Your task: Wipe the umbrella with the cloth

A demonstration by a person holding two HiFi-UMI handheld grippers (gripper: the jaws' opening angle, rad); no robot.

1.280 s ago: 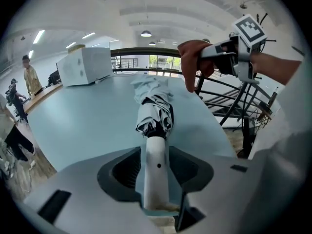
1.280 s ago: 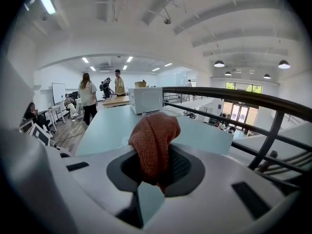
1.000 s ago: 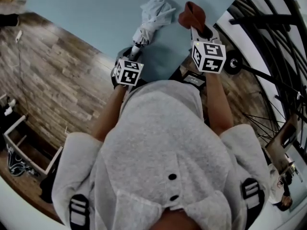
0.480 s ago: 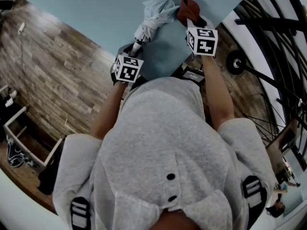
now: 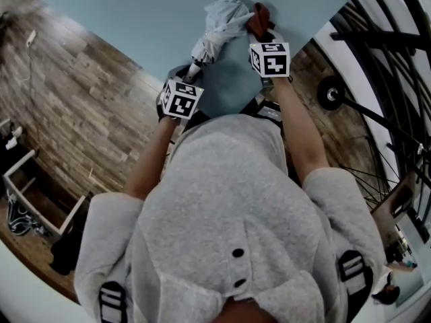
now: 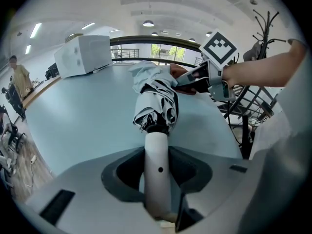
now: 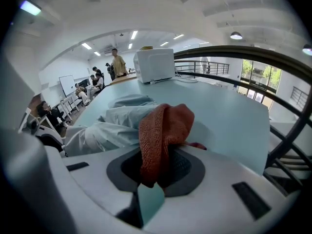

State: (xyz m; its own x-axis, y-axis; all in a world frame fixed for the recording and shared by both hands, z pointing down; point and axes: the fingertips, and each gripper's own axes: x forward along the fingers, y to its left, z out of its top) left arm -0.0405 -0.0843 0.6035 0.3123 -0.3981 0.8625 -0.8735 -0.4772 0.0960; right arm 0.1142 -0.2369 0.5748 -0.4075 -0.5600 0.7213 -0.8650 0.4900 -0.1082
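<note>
A folded pale grey umbrella [image 5: 219, 25] lies on the light blue table [image 5: 135, 19], its white handle [image 6: 157, 165] pointing toward me. My left gripper [image 5: 189, 73] is shut on that handle, which runs straight between the jaws [image 6: 158, 179]; its grip tightened slightly within the last second. My right gripper [image 5: 260, 31] is shut on a rust-red knitted cloth [image 7: 163, 130]. The cloth [image 5: 260, 15] rests against the right side of the umbrella's bunched canopy [image 7: 112, 123]. From the left gripper view, the right gripper [image 6: 195, 79] and cloth [image 6: 179, 72] meet the far part of the umbrella [image 6: 156, 99].
A white box-shaped appliance [image 7: 155, 65] stands at the table's far end. Black bicycle wheels and a rack [image 5: 384, 79] crowd the table's right side. Wooden floor [image 5: 67, 113] lies to the left, with a white frame [image 5: 27, 200]. People [image 7: 117, 60] stand far off.
My right gripper has carried the cloth down and leftward until it meets the umbrella canopy. The left gripper and the umbrella have stayed where they were.
</note>
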